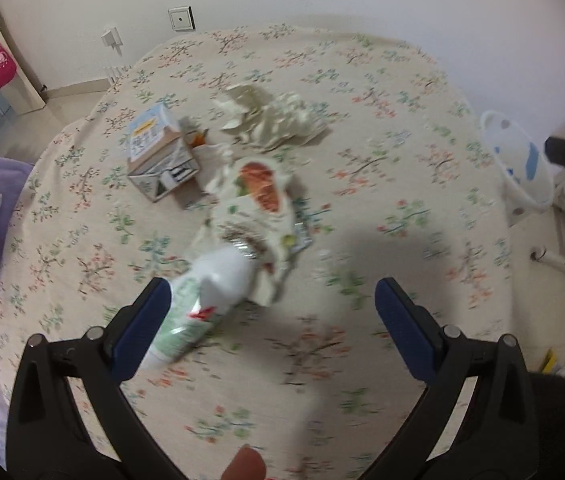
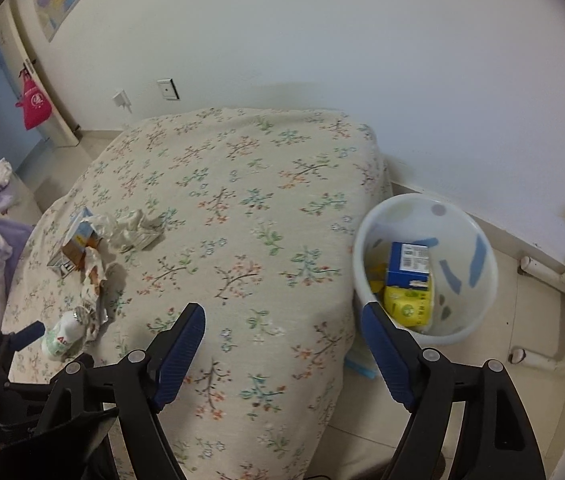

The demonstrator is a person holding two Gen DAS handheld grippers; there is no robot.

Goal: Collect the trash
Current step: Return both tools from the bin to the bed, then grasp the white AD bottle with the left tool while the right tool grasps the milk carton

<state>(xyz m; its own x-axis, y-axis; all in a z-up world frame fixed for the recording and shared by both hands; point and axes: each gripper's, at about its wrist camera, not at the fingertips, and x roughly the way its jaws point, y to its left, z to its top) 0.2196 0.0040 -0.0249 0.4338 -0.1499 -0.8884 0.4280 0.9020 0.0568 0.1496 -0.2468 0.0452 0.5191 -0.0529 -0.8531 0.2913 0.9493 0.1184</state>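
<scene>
The left gripper (image 1: 272,308) is being held wide open and empty, the bottle (image 1: 198,306) lying apparently against its left pad, so it should be centred before closing.

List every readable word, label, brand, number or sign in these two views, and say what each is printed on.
"AD": red letters, cut off, on the white bottle lying on the bed.
Carton on the bed: print blurred, unreadable.
Blue box in the bin: white label with fine print, too small.
Yellow box in the bin: round green mark, text unreadable.
Red bag on the door: white emblem, illegible.
</scene>
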